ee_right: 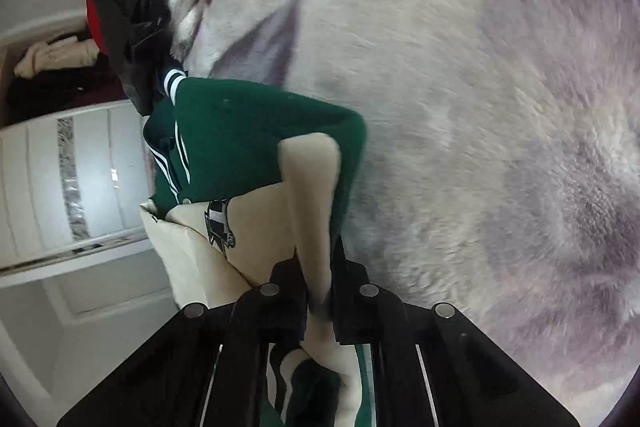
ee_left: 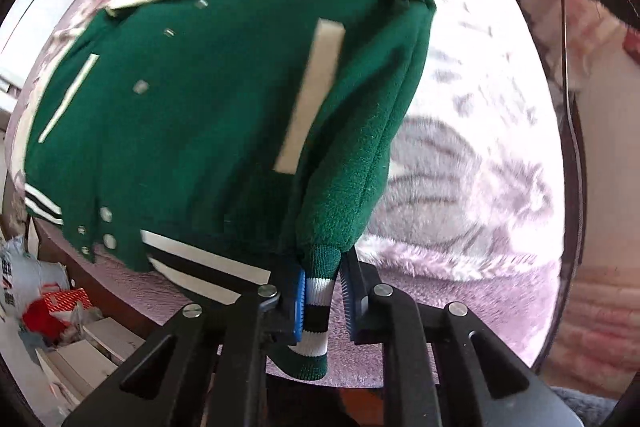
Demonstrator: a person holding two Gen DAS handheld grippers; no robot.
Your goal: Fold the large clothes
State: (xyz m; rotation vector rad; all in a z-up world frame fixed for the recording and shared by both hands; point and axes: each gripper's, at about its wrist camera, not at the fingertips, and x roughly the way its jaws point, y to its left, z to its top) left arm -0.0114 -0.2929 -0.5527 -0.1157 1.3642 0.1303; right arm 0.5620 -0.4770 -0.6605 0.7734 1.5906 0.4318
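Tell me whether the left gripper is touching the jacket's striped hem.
Touching. The left wrist view shows the left gripper with its blue pad against the striped hem on one side; the other pad stands slightly off.

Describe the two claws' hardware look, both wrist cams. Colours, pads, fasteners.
Left claw: matte black angular linkage bars with round silver bolt heads; fingers carry blue ribbed pads. Right claw: same black bars and silver bolts; its pad colour isn't visible. No markings or sleeves show. A thin black cable runs along the left view's upper right.

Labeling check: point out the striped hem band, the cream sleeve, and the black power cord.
striped hem band (ee_left: pixel 318 291), left wrist view, white stripe between the fingers.
cream sleeve (ee_right: pixel 310 195), right wrist view, mid-sleeve.
black power cord (ee_left: pixel 565 39), left wrist view, mid-run.
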